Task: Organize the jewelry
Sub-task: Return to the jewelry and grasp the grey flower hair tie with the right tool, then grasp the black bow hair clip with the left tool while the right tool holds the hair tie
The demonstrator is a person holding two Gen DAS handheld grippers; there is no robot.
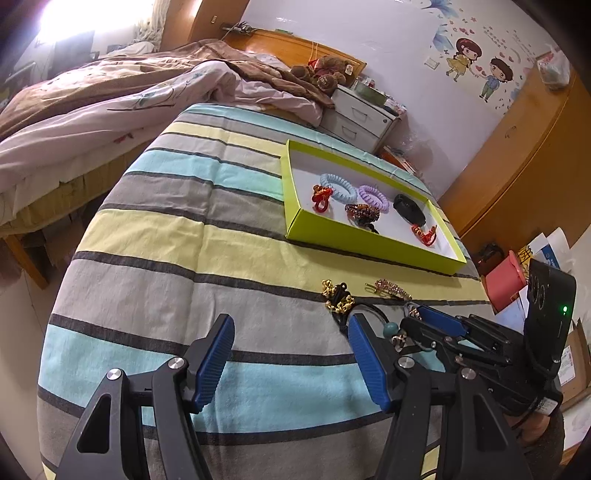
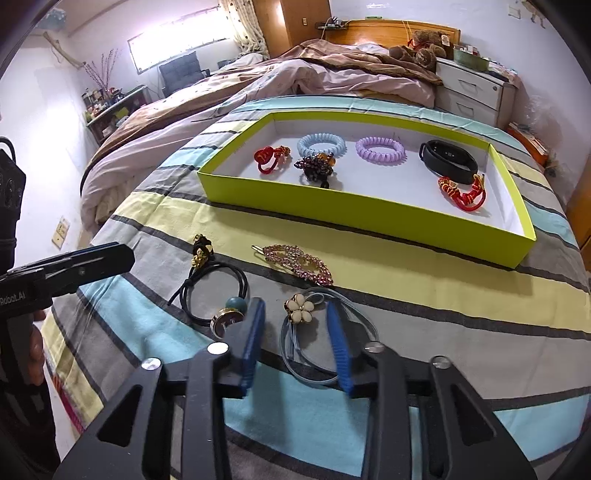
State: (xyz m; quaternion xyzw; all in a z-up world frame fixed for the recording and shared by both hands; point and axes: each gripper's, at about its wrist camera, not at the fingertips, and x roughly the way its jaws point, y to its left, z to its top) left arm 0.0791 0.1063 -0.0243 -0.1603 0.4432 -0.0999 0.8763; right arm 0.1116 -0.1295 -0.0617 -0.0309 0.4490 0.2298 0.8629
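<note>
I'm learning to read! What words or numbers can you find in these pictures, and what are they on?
"RobotAI", first letter cut off by the picture's edge: on the left gripper body, in the right wrist view.
Small red writing on the wall above the cartoon couple sticker: too small to read.
Tags on the teddy bears: too blurred to read.
Nothing else readable.

This is a home bedroom. A bed (image 2: 258,85) with a rumpled pink and brown duvet (image 1: 110,96) stands against a wooden headboard (image 2: 391,27), with teddy bears (image 1: 325,74) beside it. A white drawer nightstand (image 2: 472,92) sits at its side, cartoon couple stickers (image 1: 476,66) decorate the wall, and a wooden wardrobe (image 1: 517,155) stands near.
</note>
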